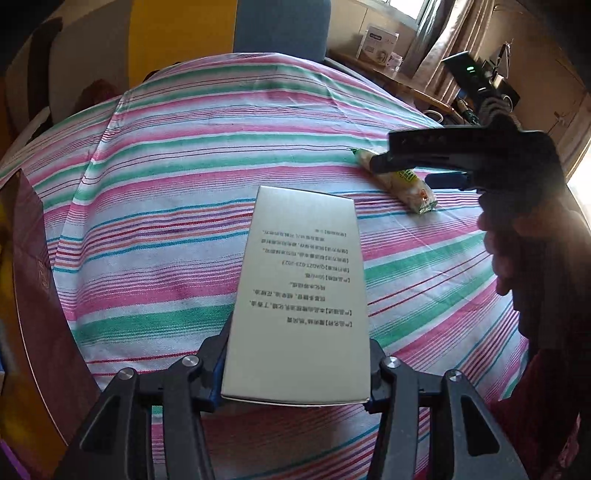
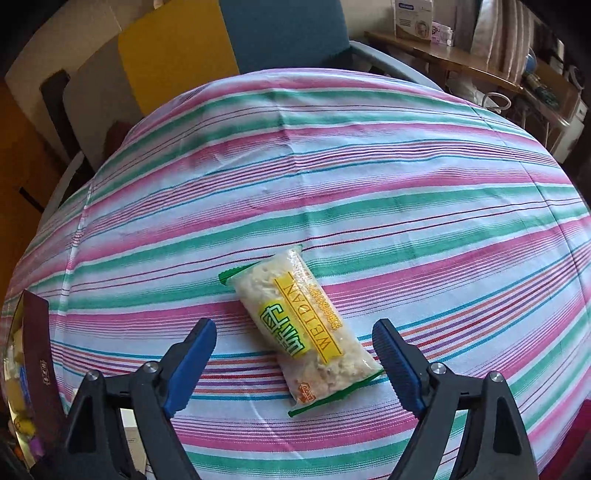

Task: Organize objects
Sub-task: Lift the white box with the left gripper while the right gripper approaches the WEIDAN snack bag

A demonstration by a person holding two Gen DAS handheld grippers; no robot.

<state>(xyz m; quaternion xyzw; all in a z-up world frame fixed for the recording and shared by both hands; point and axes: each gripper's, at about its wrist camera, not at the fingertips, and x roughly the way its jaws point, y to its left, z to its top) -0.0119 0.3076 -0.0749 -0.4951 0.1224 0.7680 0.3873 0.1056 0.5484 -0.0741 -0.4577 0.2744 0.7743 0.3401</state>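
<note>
A silvery carton (image 1: 299, 295) with printed text is clamped by its lower sides in my left gripper (image 1: 295, 369), which holds it above the striped tablecloth (image 1: 166, 184). A clear snack packet (image 2: 306, 332) with a yellow and green label lies flat on the cloth. My right gripper (image 2: 293, 325) hangs just over it, jaws wide apart on either side, blue pads (image 2: 192, 354) not touching it. In the left wrist view the same packet (image 1: 410, 192) lies at the right, with the right gripper (image 1: 399, 171) and a person's hand (image 1: 517, 240) above it.
A dark maroon box (image 1: 33, 277) stands open at the table's left edge, also in the right wrist view (image 2: 37, 350). A blue chair (image 1: 280, 26) sits behind the table. A wooden shelf (image 1: 406, 85) with a white box is at the back right.
</note>
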